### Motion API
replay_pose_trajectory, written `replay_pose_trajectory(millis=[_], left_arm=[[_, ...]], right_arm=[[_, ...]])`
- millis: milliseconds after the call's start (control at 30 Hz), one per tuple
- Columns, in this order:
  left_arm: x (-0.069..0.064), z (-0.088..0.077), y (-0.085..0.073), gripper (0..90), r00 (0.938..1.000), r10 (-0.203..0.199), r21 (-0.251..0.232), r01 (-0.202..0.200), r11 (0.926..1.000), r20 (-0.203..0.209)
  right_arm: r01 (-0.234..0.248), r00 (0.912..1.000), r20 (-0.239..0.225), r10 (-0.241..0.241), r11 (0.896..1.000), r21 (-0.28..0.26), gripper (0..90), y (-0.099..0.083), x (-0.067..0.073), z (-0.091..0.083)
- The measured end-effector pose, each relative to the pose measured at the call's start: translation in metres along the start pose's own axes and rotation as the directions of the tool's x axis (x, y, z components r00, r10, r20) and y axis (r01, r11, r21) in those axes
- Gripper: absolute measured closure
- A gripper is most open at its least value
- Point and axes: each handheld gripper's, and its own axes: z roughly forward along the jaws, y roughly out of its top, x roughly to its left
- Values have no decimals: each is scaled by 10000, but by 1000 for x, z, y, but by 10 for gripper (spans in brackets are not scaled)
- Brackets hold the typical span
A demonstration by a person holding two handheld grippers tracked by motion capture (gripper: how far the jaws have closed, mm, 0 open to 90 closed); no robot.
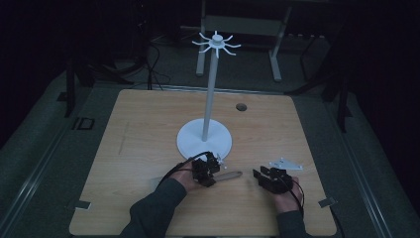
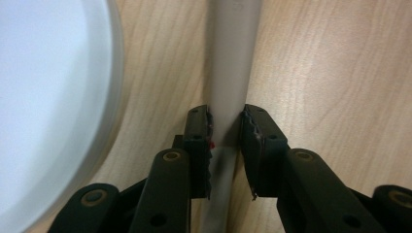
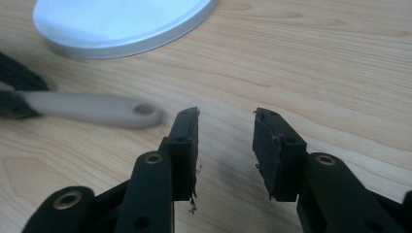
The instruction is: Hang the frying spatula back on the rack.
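I'm looking at a dim lab or test room: my wooden table (image 1: 148, 129) sits on grey floor, cables (image 1: 153, 69) trail at eleven o'clock, and a metal-legged bench frame (image 1: 237, 29) stands at twelve.

Dim light all round here, the room's edges falling off into near black. Centre stage is the light wooden table (image 1: 148, 129), rounded at the corners, with a small dark cable hole (image 1: 241, 106) near its far edge. Around it runs grey floor (image 1: 44, 144), and a pale strip (image 1: 29, 186) crosses it on the left. Beyond the table stands a grey metal frame (image 1: 237, 25) on two legs. Dark cables (image 1: 153, 64) trail over the floor at far left, beside black stand legs (image 1: 69, 89).
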Motion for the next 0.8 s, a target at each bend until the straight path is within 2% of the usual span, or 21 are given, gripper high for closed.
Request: replay_pose_trajectory(millis=[200, 400, 533, 567, 600, 733, 800], left_arm=[[-2, -5, -2, 745, 9998, -13, -232, 8, 9997, -201], [1, -20, -5, 745, 9985, -390, -914, 354, 9952, -377], [2, -28, -6, 746, 9964, -671, -1413, 591, 9882, -519], [2, -28, -6, 746, 9964, -671, -1413, 591, 9882, -519], [3, -31, -6, 746, 9957, -720, -1510, 625, 9866, -583], [1, -41, -6, 746, 9916, -922, -2042, 721, 9763, -905], [0, -45, -6, 746, 9886, -1104, -2333, 840, 9688, -1022]], right_arm=[[144, 9998, -132, -143, 9999, 40, 595, 1, 6, 3], [296, 9989, -354, -294, 9995, 56, 573, 2, 17, 7], [326, 9962, -802, -329, 9995, -55, 569, 5, 28, 10], [326, 9962, -802, -329, 9995, -55, 569, 5, 28, 10], [344, 9931, -1116, -355, 9993, -115, 567, 7, 35, 13], [396, 9841, -1721, -432, 9989, -242, 564, 8, 49, 18], [565, 9806, -1868, -601, 9981, -245, 567, 9, 58, 20]])
